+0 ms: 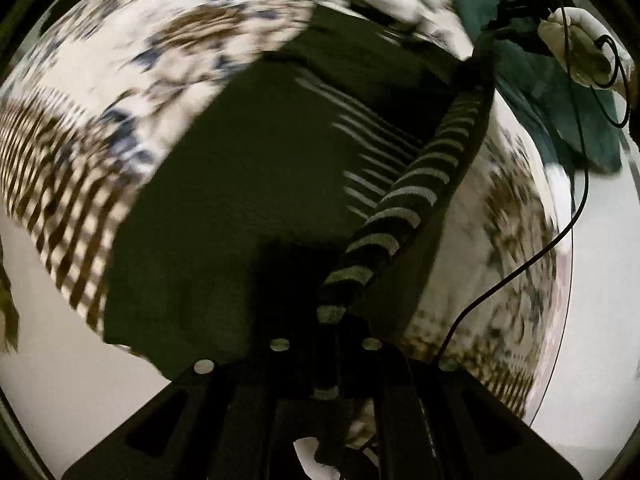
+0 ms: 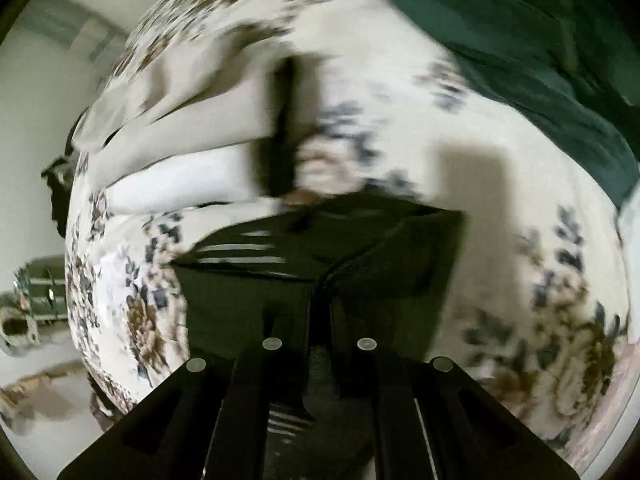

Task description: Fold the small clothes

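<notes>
A dark green garment (image 1: 224,184) with pale stripes lies partly lifted over a floral bedspread (image 1: 120,52). My left gripper (image 1: 326,320) is shut on its striped edge (image 1: 404,196), which stretches taut up to my right gripper (image 1: 520,4), held in a white-gloved hand. In the right wrist view my right gripper (image 2: 320,312) is shut on the garment's dark fabric (image 2: 384,264), with the striped part (image 2: 240,252) spread to the left on the bedspread (image 2: 520,200). The left hand and its gripper (image 2: 280,140) show blurred ahead.
A teal cloth (image 2: 520,48) lies at the far right of the bed; it also shows in the left wrist view (image 1: 560,100). A black cable (image 1: 576,208) hangs from the right gripper. A white sleeve (image 2: 180,184) reaches across. A floor and shelf (image 2: 40,292) are at the left.
</notes>
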Motion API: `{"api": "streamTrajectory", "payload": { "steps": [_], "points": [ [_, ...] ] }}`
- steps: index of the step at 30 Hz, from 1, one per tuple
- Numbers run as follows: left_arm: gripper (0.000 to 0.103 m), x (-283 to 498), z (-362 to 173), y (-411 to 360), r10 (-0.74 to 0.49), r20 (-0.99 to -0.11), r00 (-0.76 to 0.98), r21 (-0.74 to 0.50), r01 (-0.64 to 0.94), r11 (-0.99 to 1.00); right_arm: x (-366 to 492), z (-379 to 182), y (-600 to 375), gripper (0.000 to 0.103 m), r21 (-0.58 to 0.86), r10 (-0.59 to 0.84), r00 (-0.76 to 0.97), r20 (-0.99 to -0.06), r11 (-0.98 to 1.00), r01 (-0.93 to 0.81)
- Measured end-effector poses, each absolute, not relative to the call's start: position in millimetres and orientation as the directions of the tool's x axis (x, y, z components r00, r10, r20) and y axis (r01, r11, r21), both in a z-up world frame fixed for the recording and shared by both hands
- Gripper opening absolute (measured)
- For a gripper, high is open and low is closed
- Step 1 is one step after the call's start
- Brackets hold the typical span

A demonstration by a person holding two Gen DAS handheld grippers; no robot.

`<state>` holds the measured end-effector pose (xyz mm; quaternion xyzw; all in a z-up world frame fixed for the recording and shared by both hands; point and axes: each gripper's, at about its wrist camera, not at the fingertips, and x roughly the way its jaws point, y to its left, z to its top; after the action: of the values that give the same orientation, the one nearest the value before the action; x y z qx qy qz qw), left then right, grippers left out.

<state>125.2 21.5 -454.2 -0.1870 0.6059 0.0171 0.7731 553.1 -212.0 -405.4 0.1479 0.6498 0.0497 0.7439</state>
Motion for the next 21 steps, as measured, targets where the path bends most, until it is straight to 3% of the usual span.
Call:
{"api": "streamTrajectory", "payload": {
  "steps": [9,14,18,20,21],
  "points": [
    [0.004,118.2,-474.2,119.7,-0.255,-0.931,0.261,-0.345,-0.399,0.849,591.5,-428.1,-15.1,0.007,0.119,0.121,0.119,-0.985,0.993,-0.029],
    [0.004,117.4,-497.4,164.7,-0.282,-0.929,0.239,-0.363,-0.439,0.822,603.8,-463.8,38.0,0.007,0.039,0.042,0.100,-0.994,0.999,-0.031],
    [0.009,122.7,-529.2,189.0,-0.372,-0.911,0.178,-0.412,-0.450,0.792,607.6,-491.4,54.2,0.008,0.057,0.057,0.045,-0.997,0.998,-0.019],
    [0.014,119.7,-534.3,201.1,-0.402,-0.899,0.172,-0.434,-0.461,0.774,600.5,-491.9,51.9,0.027,0.111,0.111,0.038,-0.993,0.994,-0.016],
    [0.024,116.2,-534.7,208.8,-0.406,-0.897,0.172,-0.438,-0.465,0.770,592.3,-490.1,47.4,0.034,0.159,0.159,0.019,-0.987,0.987,-0.011]
  ]
}}
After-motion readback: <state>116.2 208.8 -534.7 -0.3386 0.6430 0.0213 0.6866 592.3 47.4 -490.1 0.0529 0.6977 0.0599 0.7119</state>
